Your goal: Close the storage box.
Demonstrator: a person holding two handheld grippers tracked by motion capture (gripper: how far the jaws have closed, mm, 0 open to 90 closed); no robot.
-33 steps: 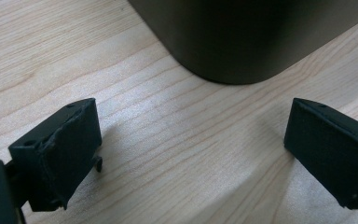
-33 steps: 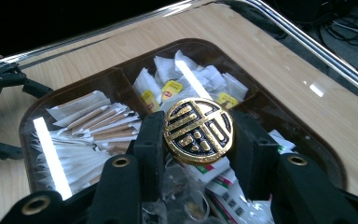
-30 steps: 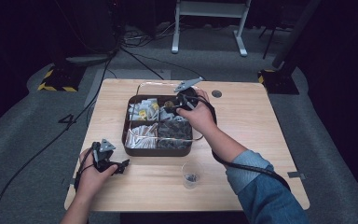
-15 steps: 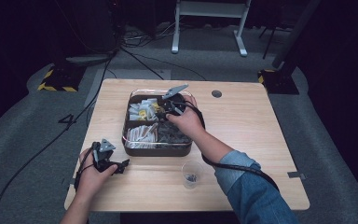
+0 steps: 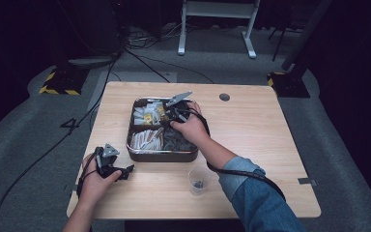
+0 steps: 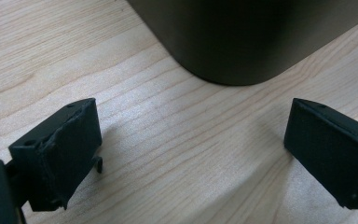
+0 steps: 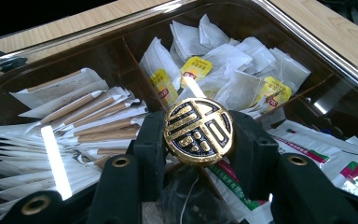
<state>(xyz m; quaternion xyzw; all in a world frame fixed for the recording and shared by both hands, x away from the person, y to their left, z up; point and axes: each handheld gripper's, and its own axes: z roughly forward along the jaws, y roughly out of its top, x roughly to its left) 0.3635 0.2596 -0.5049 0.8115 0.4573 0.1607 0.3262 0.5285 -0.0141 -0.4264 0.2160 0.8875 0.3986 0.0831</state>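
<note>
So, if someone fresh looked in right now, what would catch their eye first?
The gold medallion knob clamped between the right tongs, above a tray of tea bags and paper-wrapped sticks. Next, the left tongs open over bare table at the tray's near left corner.

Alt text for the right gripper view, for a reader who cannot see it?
The right gripper holds a round gold and black knob between its black jaws, above a dark tray with compartments of tea bags and paper-wrapped sticks.

Dark studio — floor cables (image 5: 140,38), hazard tape (image 5: 53,82)
</note>
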